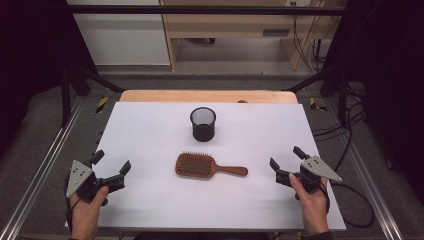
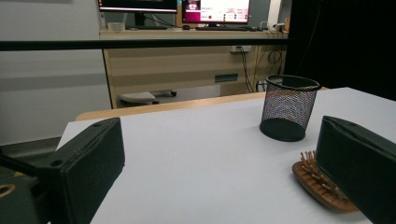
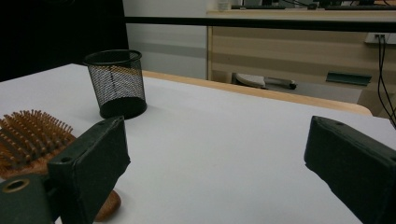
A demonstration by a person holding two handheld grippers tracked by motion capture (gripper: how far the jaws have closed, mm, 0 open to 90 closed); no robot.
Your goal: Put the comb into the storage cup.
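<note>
Wooden hairbrush (image 1: 211,166) lay bristles-up mid-worktop (image 1: 150,125), before the mesh cup (image 1: 203,123), between left gripper (image 1: 111,164) and right gripper (image 1: 287,156). Left gripper view: fingers (image 2: 88,158) wide apart, empty. Right gripper view: fingers (image 3: 95,161) wide apart, empty, hairbrush (image 3: 32,137) beside them.

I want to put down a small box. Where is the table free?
Free: the left half between the left gripper and the cup, and the right side between the cup and the right gripper. Crowded only in the middle, around the brush.
</note>
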